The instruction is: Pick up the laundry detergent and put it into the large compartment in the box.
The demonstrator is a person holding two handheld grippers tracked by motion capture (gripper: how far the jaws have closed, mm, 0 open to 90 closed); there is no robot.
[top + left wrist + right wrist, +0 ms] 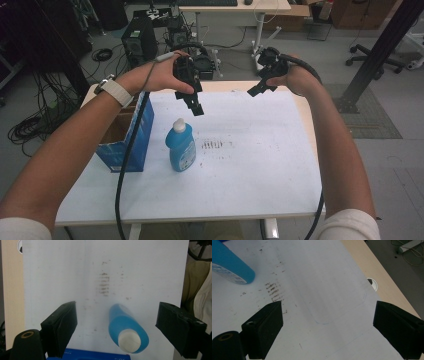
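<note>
A blue bottle with a white cap stands upright on the white sheet covering the table. My left gripper hangs in the air above and a little behind it, jaws pointing down and open with nothing between them. In the left gripper view the bottle is seen from above, its cap between the two jaws but well below them. My right gripper is held high over the table's far right part, open and empty. The right gripper view catches the bottle's base at its upper left.
An open blue cardboard box stands just left of the bottle, at the table's left edge. A patch of dark smudges marks the sheet right of the bottle. Beyond the far edge are computer cases, cables and a desk.
</note>
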